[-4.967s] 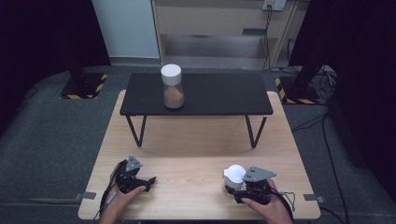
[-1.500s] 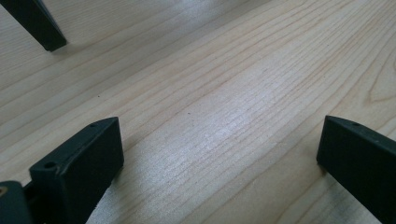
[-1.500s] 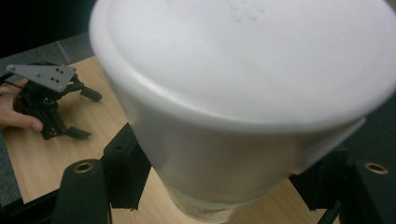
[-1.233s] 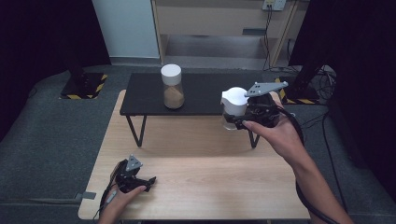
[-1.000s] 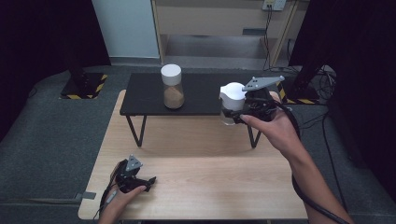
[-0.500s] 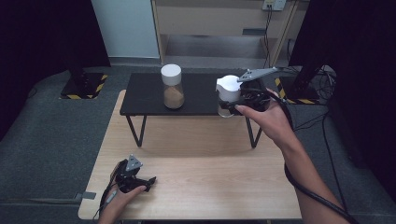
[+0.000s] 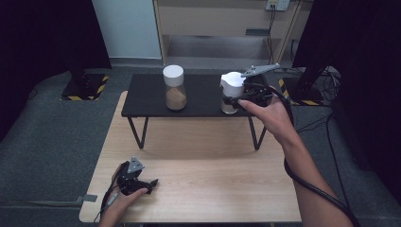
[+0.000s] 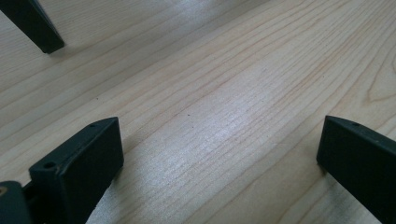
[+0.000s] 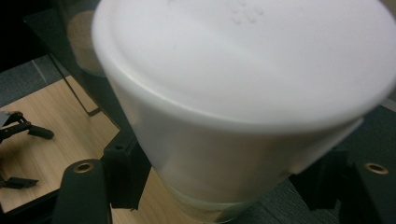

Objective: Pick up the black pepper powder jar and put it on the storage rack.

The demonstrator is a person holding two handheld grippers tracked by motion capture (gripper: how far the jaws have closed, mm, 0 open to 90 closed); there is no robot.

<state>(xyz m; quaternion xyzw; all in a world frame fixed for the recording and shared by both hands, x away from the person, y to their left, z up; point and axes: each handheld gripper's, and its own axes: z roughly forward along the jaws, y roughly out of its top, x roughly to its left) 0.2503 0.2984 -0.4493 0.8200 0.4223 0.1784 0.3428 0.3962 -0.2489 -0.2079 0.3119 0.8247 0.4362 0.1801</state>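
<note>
Starting at the left: the left gripper (image 7: 150,183) is parked on the wooden tabletop (image 7: 213,165), well in front of the black shelf riser (image 7: 198,97) and closer to the near left corner. Its jaws are spread wide with nothing between them, just bare wood grain under them in the left gripper view, plus one of the riser's legs (image 8: 35,25) poking in at the top left.

Moving along, the black shelf riser stands across the far part of the tabletop. On its left half sits a jar with a white lid (image 7: 174,88), about half full of something sandy brown.

Then on the right part of the riser there's the second white-lidded jar (image 7: 231,92), also with brownish stuff in the bottom. The right gripper (image 7: 232,100) is clamped around it just under the lid, one jaw on either side, which you can see pretty clearly in the right gripper view, where the lid (image 9: 243,79) takes up most of the picture. The jar's base looks like it's right at the riser's surface near the front edge, but I can't tell if it's actually resting on it.
</note>
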